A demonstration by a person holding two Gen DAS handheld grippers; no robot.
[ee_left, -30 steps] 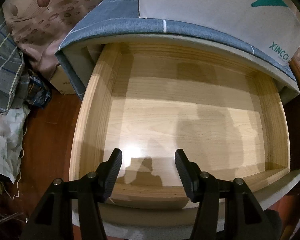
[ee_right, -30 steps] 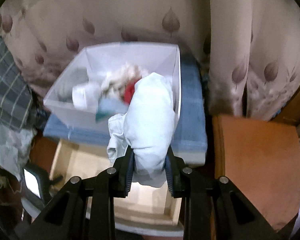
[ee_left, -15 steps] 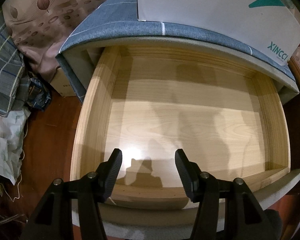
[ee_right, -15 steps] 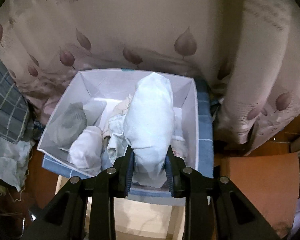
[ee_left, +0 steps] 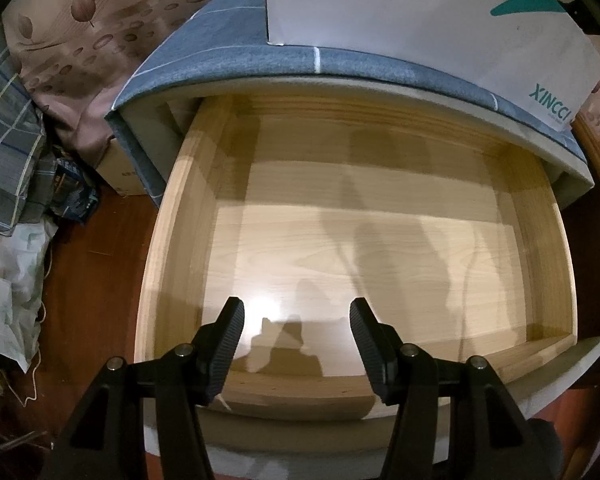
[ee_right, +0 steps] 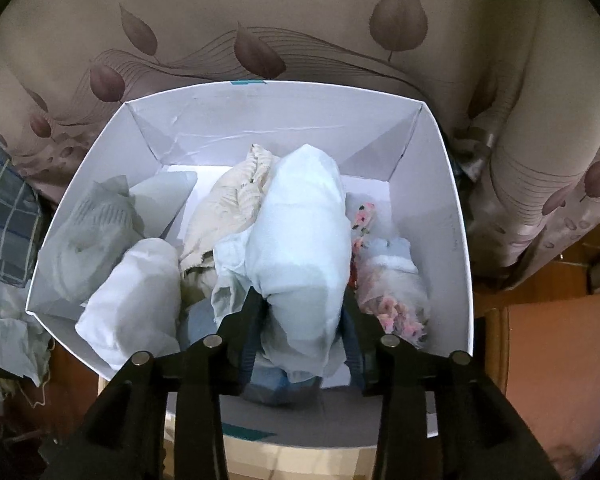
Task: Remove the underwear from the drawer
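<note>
- One wooden drawer [ee_left: 380,240]: pulled out, bare inside.
- One left gripper [ee_left: 296,344]: jaws apart, holding nothing.
- One right gripper [ee_right: 300,320]: jaws just widening, pale blue underwear [ee_right: 300,240] between them, over one white box [ee_right: 452,240].
- Several other folded garments [ee_right: 132,300] in box.

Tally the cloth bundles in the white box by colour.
pale blue bundle: 1
white bundle: 1
cream bundle: 1
grey-white knit bundle: 1
floral bundle: 1
Total: 5; darker blue fabric underneath is unclear, not counted.

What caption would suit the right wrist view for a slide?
Right claw, jaws just opening, lowers a pale blue rolled garment into the white box of folded underwear.
</note>
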